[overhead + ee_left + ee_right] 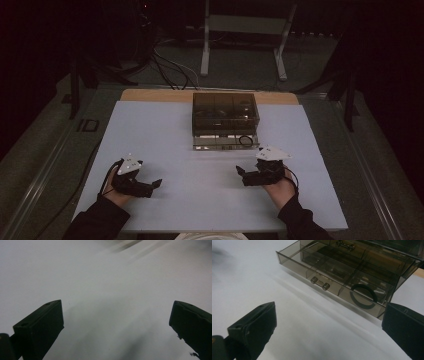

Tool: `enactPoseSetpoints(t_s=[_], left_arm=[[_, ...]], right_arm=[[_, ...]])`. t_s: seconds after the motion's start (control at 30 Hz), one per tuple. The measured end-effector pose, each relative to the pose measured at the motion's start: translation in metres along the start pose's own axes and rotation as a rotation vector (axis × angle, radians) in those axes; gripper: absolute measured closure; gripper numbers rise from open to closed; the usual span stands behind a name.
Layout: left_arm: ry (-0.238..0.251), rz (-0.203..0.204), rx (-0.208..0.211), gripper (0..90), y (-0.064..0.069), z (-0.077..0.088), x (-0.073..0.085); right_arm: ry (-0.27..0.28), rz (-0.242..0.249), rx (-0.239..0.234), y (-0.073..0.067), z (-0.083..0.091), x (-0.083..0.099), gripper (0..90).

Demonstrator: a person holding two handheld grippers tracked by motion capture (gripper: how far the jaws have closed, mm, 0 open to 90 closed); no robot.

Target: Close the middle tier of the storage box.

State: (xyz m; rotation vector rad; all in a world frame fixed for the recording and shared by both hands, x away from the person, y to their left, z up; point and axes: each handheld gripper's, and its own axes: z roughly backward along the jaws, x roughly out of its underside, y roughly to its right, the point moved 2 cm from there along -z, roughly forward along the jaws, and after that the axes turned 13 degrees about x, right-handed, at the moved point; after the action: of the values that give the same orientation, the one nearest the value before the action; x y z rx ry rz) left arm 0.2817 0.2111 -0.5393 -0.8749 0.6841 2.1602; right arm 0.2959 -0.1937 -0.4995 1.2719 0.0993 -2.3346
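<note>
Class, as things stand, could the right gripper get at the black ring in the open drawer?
Probably yes: the right gripper is open, the drawer is pulled out, and nothing lies between it and the black ring.

The left gripper [150, 187] is resting low near the table's front-left edge, jaws spread wide apart. The right gripper [244, 177] is sitting toward the front-right, jaws likewise gaping, both pointing inward, gripping nothing.

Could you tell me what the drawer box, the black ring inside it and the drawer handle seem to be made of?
The drawer box looks like smoke-tinted clear plastic, glossy: its dividers show through the walls. The ring in the open drawer's end compartment looks like matte black rubber or elastic, possibly a band. The handle looks like a clear bar with shiny, metal-like end caps, though plastic is possible.
</note>
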Motion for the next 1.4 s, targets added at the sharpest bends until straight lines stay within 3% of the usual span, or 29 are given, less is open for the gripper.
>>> enactPoseSetpoints(t_s=[0.83, 1.0, 1.4], left_arm=[[0.006, -0.003, 0.002, 0.9, 0.000, 0.001, 0.000], [0.010, -0.001, 0.002, 0.9, 0.000, 0.001, 0.000], [0.006, -0.006, 0.000, 1.0, 0.000, 0.001, 0.000]], right_arm=[[-0.036, -0.061, 0.067, -0.040, -0.026, 0.006, 0.0], [-0.071, -0.091, 0.071, -0.042, -0.031, 0.012, 0.0], [-0.175, -0.097, 0.040, -0.052, -0.045, 0.021, 0.0]])
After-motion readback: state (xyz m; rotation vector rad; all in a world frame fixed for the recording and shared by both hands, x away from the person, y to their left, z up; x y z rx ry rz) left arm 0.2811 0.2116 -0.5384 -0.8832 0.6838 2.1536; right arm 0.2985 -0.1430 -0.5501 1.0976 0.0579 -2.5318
